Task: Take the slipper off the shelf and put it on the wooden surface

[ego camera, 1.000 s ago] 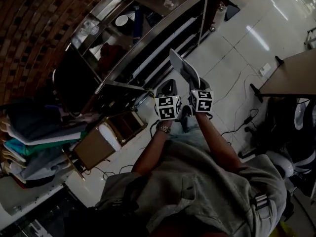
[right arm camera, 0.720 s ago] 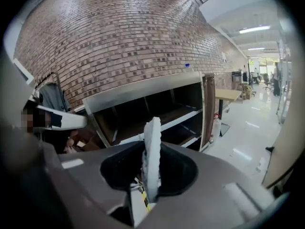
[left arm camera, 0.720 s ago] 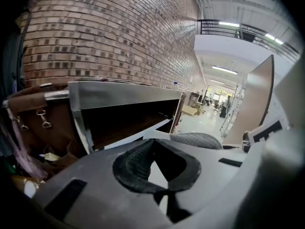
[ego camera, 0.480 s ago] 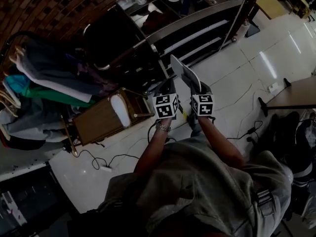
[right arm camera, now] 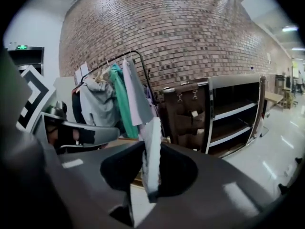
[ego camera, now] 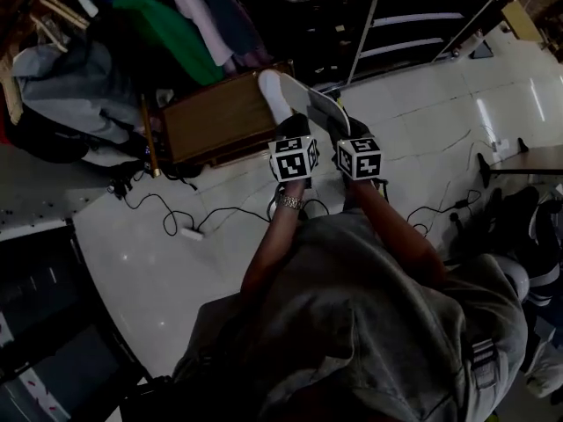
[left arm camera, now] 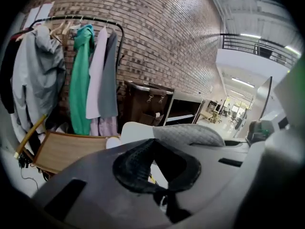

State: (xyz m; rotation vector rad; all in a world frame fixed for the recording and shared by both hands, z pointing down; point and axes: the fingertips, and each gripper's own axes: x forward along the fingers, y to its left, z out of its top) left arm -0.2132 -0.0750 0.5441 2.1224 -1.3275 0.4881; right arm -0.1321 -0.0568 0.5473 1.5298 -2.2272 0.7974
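My right gripper (ego camera: 345, 130) is shut on a grey slipper (ego camera: 318, 105), which sticks out forward and left over the corner of the low wooden surface (ego camera: 215, 121). In the right gripper view the slipper (right arm camera: 151, 147) stands edge-on between the jaws of my right gripper (right arm camera: 150, 173). A second, white slipper (ego camera: 274, 95) lies on the wood's right end. My left gripper (ego camera: 295, 134) is close beside the right one, its jaws together with nothing in them (left arm camera: 159, 168). From it I see the held slipper's quilted upper (left arm camera: 188, 135) and the wooden surface (left arm camera: 66, 149).
A clothes rack with hanging garments (ego camera: 167, 25) stands just behind the wooden surface. The metal shelf (ego camera: 422, 25) is at the far right. A dark cabinet (left arm camera: 143, 104) sits beside it. Cables and a plug (ego camera: 185, 227) trail over the white floor.
The view has swung left: the shelf slid off to the upper right. Both grippers, the right still holding the slipper, now reach the wooden surface's corner.
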